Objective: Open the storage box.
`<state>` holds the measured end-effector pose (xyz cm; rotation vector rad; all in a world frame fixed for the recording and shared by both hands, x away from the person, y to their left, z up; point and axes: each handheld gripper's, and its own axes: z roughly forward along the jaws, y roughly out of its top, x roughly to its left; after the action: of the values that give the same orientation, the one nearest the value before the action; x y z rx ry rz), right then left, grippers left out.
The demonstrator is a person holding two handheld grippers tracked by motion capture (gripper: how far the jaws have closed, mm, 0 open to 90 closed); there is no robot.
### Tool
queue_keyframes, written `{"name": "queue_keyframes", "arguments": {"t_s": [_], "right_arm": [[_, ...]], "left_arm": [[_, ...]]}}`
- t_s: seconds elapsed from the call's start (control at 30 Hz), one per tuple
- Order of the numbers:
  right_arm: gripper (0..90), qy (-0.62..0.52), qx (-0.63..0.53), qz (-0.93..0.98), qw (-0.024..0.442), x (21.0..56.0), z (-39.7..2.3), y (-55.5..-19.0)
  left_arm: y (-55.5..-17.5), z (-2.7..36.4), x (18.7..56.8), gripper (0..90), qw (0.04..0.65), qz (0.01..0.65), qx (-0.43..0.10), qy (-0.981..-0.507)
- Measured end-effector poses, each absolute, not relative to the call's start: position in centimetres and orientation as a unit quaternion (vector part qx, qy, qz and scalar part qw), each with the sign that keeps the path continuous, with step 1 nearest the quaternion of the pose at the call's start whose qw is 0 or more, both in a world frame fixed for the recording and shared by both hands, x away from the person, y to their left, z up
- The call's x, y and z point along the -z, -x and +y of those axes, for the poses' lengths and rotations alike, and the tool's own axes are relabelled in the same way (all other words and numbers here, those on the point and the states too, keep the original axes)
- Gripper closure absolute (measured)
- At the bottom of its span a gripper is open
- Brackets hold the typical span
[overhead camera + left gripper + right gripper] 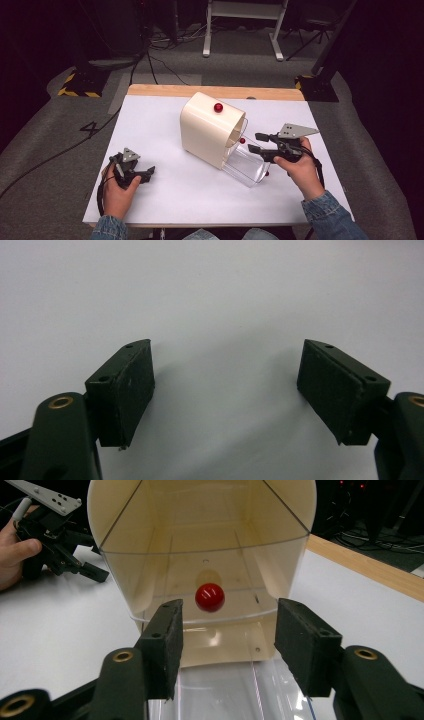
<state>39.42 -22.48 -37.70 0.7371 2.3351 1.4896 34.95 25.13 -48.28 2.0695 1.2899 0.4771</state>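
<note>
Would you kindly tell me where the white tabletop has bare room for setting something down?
Bare patches: the tabletop left of the cream box, and the near strip between both hands. Crowded: the right side, where the right hand-held gripper faces the clear drawer.

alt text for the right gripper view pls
The right hand-held gripper, jaws apart with nothing between them, faces the open end of a cream box with a clear sliding door bearing a red knob. At upper left, a hand holds the left hand-held gripper on the white table.

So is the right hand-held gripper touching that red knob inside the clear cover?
Apart. In the right gripper view, the red knob sits beyond the open right hand-held gripper, with bare space between it and either pad.
</note>
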Motion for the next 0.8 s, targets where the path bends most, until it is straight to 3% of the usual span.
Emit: {"name": "queue_keyframes", "arguments": {"t_s": [0.27,0.6,0.8], "right_arm": [[54.8,-0.236,-0.515,0.814,0.130,37.8,-21.0,-40.1],[73.4,-0.219,-0.509,0.821,0.135,38.4,-20.2,-40.5],[73.9,-0.220,-0.511,0.818,0.143,38.5,-20.2,-40.2]], "left_arm": [[-35.0,25.1,48.3,23.2,0.322,0.492,-0.181,-0.789],[-35.0,25.1,48.3,23.2,0.322,0.492,-0.180,-0.789],[-35.0,25.1,48.3,23.2,0.322,0.491,-0.180,-0.789]]}}
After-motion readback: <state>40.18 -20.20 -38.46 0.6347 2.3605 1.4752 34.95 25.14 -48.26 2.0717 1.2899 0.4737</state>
